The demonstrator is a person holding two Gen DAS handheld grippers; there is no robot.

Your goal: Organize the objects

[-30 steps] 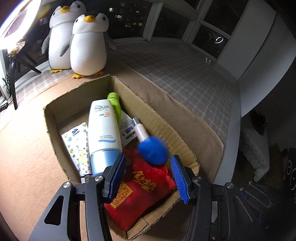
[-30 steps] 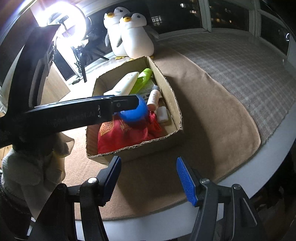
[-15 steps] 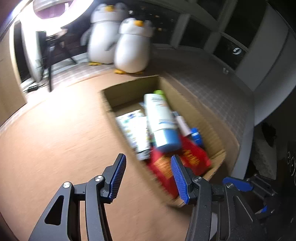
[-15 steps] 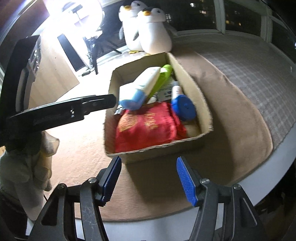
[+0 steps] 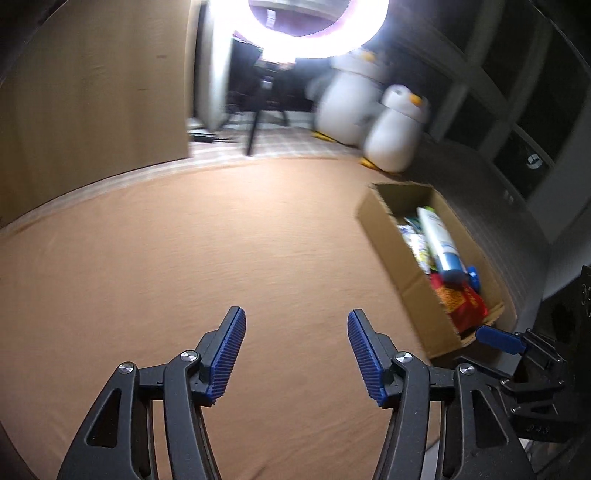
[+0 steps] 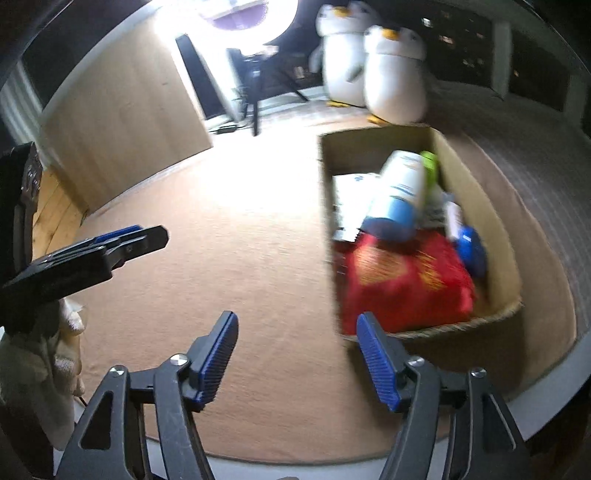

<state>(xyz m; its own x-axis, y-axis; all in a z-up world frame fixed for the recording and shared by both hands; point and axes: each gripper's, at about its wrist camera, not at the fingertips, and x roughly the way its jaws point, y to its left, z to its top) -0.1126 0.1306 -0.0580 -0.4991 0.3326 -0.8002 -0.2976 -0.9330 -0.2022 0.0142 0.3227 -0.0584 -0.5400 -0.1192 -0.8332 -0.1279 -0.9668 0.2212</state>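
Observation:
An open cardboard box (image 6: 502, 236) (image 5: 391, 243) sits on the brown cloth to the right. Inside lie a red pouch (image 6: 402, 284) (image 5: 460, 302), a white tube with a blue cap (image 6: 399, 192) (image 5: 439, 240), a green tube (image 6: 430, 164), a small bottle with a blue cap (image 6: 471, 251) and printed packets (image 6: 351, 199). My left gripper (image 5: 295, 350) hangs over bare cloth left of the box, jaws opening with nothing between them. My right gripper (image 6: 295, 358) is near the box's front left corner, jaws opening and empty. The left gripper (image 6: 122, 240) also shows at the left of the right wrist view.
Two white penguin plush toys (image 6: 373, 62) (image 5: 369, 110) stand behind the box. A bright ring light (image 5: 317, 29) on a black stand glares at the back. A wooden panel (image 5: 92, 81) rises at the left. The cloth's front edge (image 6: 295, 458) meets a pale table rim.
Both grippers have swung left away from the box and their jaws have widened. The left one was over the box's contents and now sits over bare cloth.

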